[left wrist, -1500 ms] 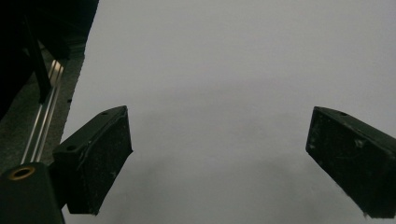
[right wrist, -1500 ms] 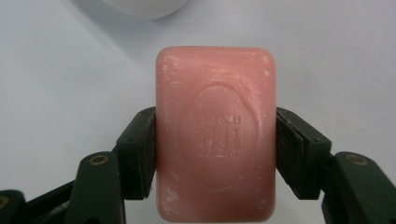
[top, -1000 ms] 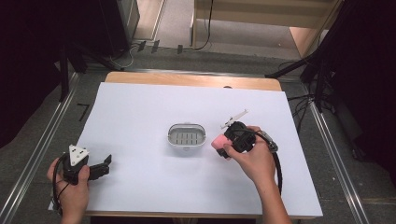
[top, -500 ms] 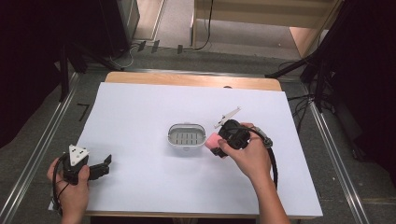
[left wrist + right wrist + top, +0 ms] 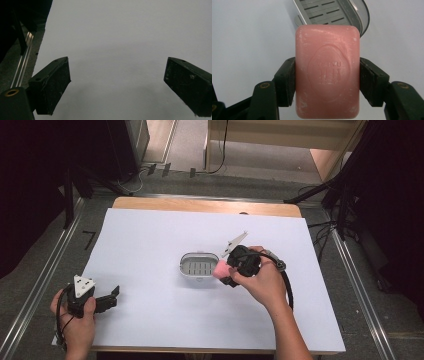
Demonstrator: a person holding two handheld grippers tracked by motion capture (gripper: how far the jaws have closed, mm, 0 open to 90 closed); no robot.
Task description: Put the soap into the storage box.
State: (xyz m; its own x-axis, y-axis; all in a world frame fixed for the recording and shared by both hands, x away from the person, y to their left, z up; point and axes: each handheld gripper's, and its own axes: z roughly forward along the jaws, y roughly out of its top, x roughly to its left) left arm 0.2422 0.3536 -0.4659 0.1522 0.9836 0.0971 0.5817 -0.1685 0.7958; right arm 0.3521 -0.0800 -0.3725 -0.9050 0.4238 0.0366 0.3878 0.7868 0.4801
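Two hand-held grippers over a white-topped counter [image 5: 150,240]. Right hand-held gripper [image 5: 226,270] clamped on a pink rectangular bar of soap [image 5: 327,71], jaws pressing its two long sides; embossed oval mark faces the right gripper view's camera, lettering too soft to read. Soap [image 5: 220,269] held at the right end of a grey oval metal soap dish with slotted floor [image 5: 199,265], which sits near the counter's middle; contact between soap and dish cannot be told. In the right gripper view the dish [image 5: 352,10] lies just beyond the soap's far edge. Left hand-held gripper [image 5: 112,296] near the counter's front left corner, well apart from the dish, jaws wide apart over bare white surface, nothing between them. Wooden counter edge [image 5: 200,206] visible at the far side.
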